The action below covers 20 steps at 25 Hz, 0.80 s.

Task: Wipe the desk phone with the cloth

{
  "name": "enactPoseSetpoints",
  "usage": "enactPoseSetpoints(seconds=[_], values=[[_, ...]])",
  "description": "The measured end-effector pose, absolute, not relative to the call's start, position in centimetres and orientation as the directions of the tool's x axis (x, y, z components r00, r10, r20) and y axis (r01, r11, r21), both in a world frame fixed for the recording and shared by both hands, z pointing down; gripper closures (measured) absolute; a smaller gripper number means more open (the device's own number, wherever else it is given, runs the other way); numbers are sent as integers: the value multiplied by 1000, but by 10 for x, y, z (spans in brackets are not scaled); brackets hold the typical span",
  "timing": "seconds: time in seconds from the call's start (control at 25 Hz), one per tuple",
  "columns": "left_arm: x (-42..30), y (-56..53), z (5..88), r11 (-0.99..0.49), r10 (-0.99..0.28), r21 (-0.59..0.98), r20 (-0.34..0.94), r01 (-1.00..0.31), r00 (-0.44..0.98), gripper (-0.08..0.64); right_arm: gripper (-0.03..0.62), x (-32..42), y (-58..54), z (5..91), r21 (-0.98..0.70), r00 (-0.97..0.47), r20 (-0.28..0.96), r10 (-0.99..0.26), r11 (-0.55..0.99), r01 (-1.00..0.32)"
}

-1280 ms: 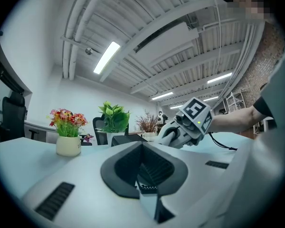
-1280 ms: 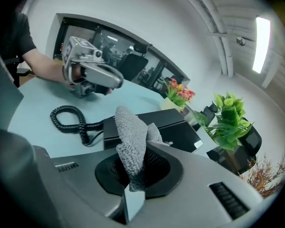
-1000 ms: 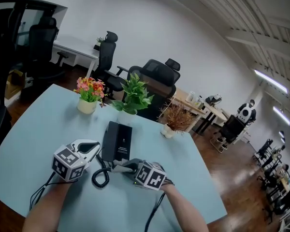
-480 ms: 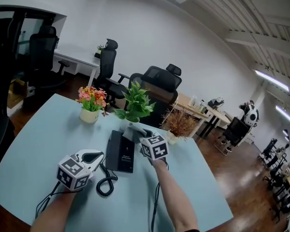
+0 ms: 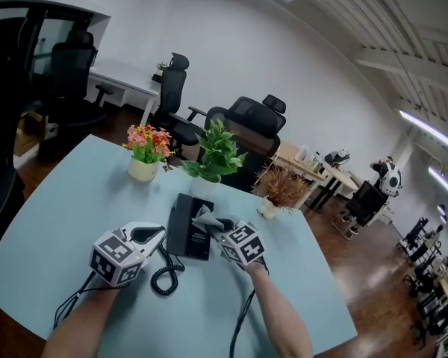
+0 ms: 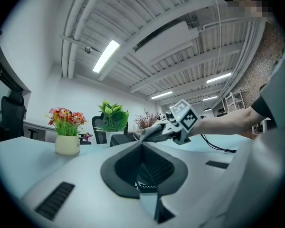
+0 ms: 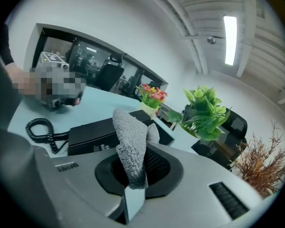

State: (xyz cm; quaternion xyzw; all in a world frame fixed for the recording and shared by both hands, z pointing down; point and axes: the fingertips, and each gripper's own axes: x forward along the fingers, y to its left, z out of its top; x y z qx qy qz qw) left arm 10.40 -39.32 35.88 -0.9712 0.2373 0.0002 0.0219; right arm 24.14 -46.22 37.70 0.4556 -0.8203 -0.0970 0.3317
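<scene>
A black desk phone [image 5: 185, 228] lies flat in the middle of the light blue table [image 5: 75, 200]. My right gripper [image 5: 215, 226] is shut on a grey cloth [image 5: 207, 218], and the cloth rests over the phone's right half. In the right gripper view the cloth [image 7: 130, 141] sticks up from my right gripper [image 7: 133, 175], with the phone [image 7: 97, 131] just beyond. My left gripper [image 5: 158, 237] sits by the phone's near left corner, shut with nothing in it. In the left gripper view my left gripper [image 6: 143, 175] points at the phone [image 6: 119, 139] and the right gripper [image 6: 173, 127].
The phone's coiled cord [image 5: 164, 278] loops on the table between my grippers. A flower pot [image 5: 144, 168], a green plant [image 5: 213, 155] and a dried plant [image 5: 272, 198] stand along the table's far edge. Black office chairs [image 5: 250, 121] stand behind it.
My right gripper with the cloth went from the phone's near end to its far end, then came back to the middle. The left gripper stayed by the phone's near left corner.
</scene>
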Motion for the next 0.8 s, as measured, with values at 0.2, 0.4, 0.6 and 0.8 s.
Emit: enactPoseSetpoints(seconds=[0.2, 0.4, 0.6, 0.8], values=[[105, -394, 361, -886, -462, -40, -9, -462, 887, 565, 598, 226, -396, 415, 439, -425, 556, -714, 686, -580], [107, -395, 364, -886, -462, -38, -8, -462, 887, 565, 598, 224, -353, 440, 431, -411, 669, -619, 774, -463], [108, -394, 364, -887, -461, -36, 3, -460, 887, 563, 598, 238, -384, 392, 463, -418, 563, -713, 691, -555], [112, -397, 365, -888, -459, -32, 6, -458, 889, 563, 598, 272, -478, 321, 426, -334, 296, -895, 436, -792]])
